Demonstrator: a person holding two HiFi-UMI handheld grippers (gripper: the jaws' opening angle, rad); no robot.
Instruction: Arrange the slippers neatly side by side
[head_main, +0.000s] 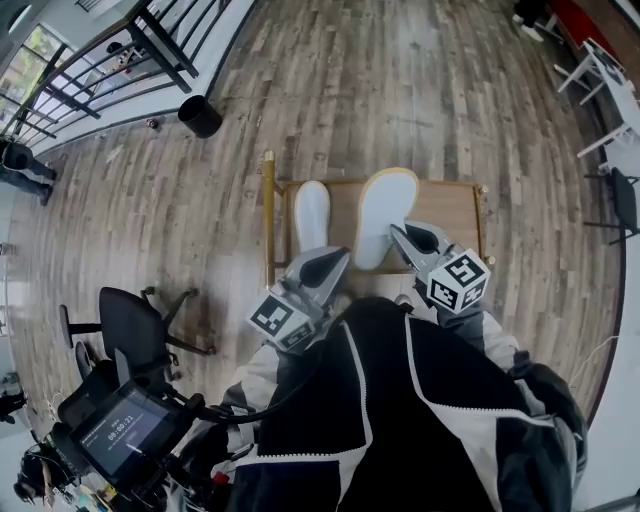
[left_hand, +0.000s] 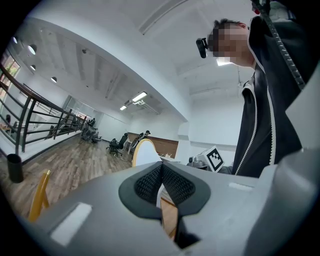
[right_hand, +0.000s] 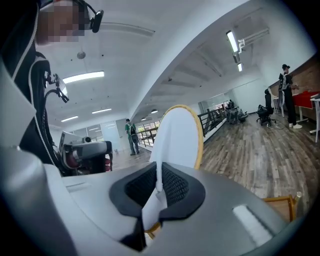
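Note:
Two white slippers are on a low wooden table (head_main: 450, 205). The left slipper (head_main: 312, 215) lies flat. The right slipper (head_main: 385, 212), with a tan rim, is tilted up; in the right gripper view this slipper (right_hand: 175, 137) rises straight out of the pads. My right gripper (head_main: 402, 237) (right_hand: 159, 182) is shut on its heel edge. My left gripper (head_main: 335, 262) (left_hand: 161, 172) hovers just behind the left slipper's heel with its pads together. A thin white sliver shows below them, and I cannot tell whether it is pinched. A tan-rimmed slipper (left_hand: 145, 151) stands beyond.
A black bin (head_main: 200, 115) and a metal railing (head_main: 100, 60) are at the far left. A black office chair (head_main: 135, 325) and a small screen (head_main: 125, 430) stand near my left side. White furniture (head_main: 610, 90) lines the far right. The floor is wood planks.

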